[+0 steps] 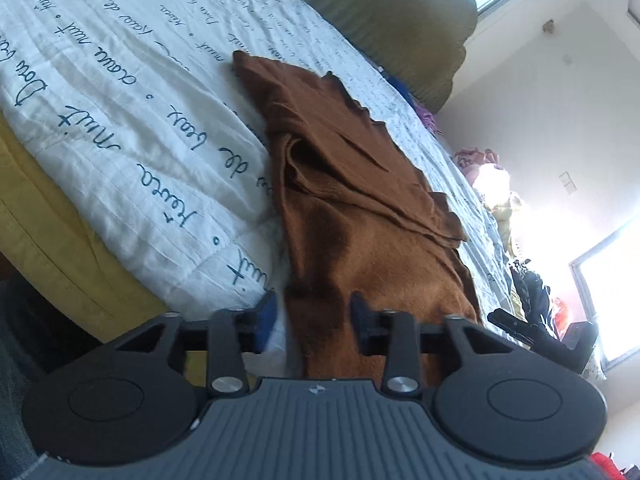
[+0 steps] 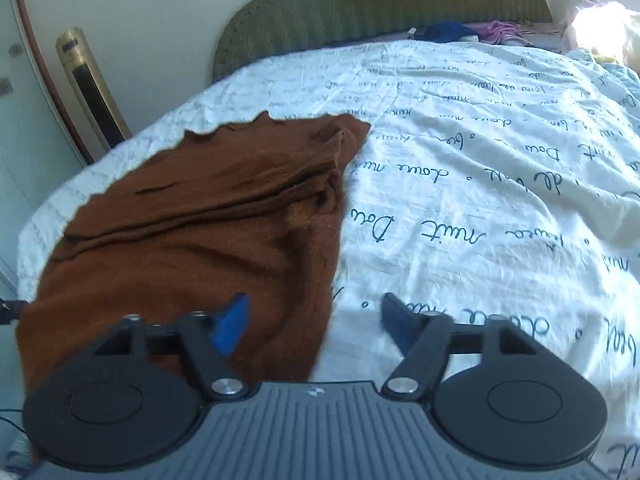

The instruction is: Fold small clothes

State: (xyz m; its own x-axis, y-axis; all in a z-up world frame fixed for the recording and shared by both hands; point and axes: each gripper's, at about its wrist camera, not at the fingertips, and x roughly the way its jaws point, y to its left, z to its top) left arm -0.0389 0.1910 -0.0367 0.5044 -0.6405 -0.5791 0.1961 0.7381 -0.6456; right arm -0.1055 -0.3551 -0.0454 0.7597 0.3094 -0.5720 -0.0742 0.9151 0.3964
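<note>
The left hand-held gripper stands partly apart over the near edge of the brown garment, gripping nothing. The right hand-held gripper is wide, with that edge between its fingers but not pinched. The garment lies folded on the white lettered bedspread — its long axis runs away from both cameras. Farther back, a green headboard and small clothes — nothing blocks the garment.

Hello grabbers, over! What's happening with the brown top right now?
Left gripper open, right gripper open, neither holding. Brown top partly folded, flat on quilt. Nothing in the way.
</note>
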